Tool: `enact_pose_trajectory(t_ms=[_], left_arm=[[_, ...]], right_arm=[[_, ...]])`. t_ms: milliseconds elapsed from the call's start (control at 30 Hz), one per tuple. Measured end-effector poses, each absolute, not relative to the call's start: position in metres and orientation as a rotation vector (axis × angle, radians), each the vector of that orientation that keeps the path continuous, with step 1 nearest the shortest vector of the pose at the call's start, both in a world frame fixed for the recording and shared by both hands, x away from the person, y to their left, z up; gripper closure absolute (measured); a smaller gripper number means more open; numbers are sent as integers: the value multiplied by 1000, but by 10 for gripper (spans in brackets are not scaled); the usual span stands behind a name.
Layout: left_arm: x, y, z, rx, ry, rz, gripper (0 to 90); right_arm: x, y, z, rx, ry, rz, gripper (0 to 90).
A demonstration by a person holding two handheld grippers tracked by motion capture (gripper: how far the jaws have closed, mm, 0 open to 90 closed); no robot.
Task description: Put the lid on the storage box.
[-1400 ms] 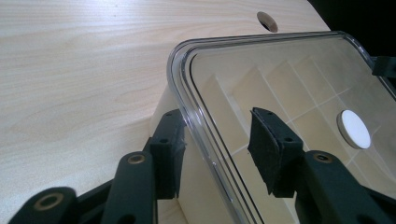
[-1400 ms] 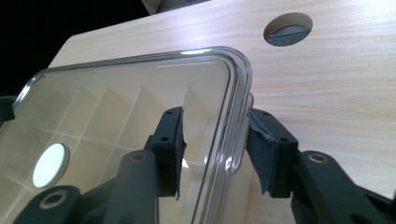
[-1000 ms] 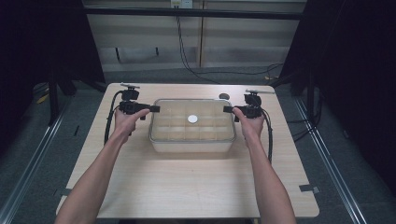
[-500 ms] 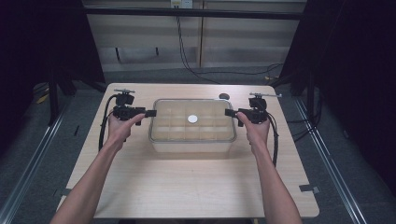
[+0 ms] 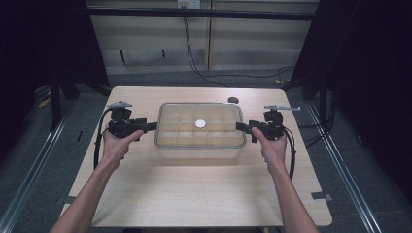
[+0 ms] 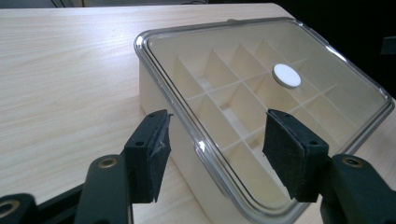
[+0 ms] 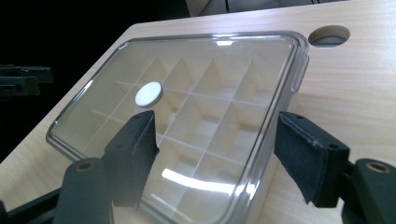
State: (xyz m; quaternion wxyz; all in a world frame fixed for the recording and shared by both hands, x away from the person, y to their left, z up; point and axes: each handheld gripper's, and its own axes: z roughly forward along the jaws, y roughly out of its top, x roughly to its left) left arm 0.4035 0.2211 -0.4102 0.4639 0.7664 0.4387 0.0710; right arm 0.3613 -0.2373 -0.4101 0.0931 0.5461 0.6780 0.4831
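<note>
A clear-lidded box [image 5: 200,145] with a grid of compartments stands mid-table; a white round disc [image 5: 200,124] lies on its lid. My left gripper [image 5: 151,126] points at the box's left end and my right gripper [image 5: 241,126] at its right end. In the left gripper view the jaws [image 6: 217,140] stand wide, the lid's rim [image 6: 205,149] runs across the gap, and the pads press on nothing. The right gripper [image 7: 215,140] frames the box's other end [image 7: 261,154] the same way. Both pairs of jaws have just been closing a little, gripping nothing.
The wooden table [image 5: 194,194] has a round cable hole [image 5: 233,100] behind the box, also seen as the hole [image 7: 329,35]. A cable [image 5: 98,143] loops from the left gripper and another cable [image 5: 293,155] from the right. Metal rails run along both sides of the table.
Both hands have drawn outward and toward the person, away from the box's ends. The box has stayed where it was.
</note>
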Motion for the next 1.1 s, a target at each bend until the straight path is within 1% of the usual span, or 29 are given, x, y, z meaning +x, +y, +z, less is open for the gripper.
enact_pose_trajectory(t_ms=[200,267,567,667,1000,1067,1100], left_arm=[[389,230,-412,1866,1071,187,408],[378,234,-412,1892,1055,207,400],[341,247,-414,1913,1010,235,377],[330,250,-418,1943,994,228,361],[295,264,-436,1934,1009,241,322],[292,266,-438,1928,1013,236,317],[287,268,-443,1932,1021,209,311]], right_arm=[[346,-242,-411,1620,2005,1450,306],[334,-245,-411,1598,2010,1452,312],[296,-248,-409,1528,2031,1466,311],[283,-247,-408,1511,2034,1474,298],[247,-248,-418,1506,2055,1451,291],[241,-249,-420,1513,2051,1457,289],[237,-250,-421,1520,2052,1466,287]])
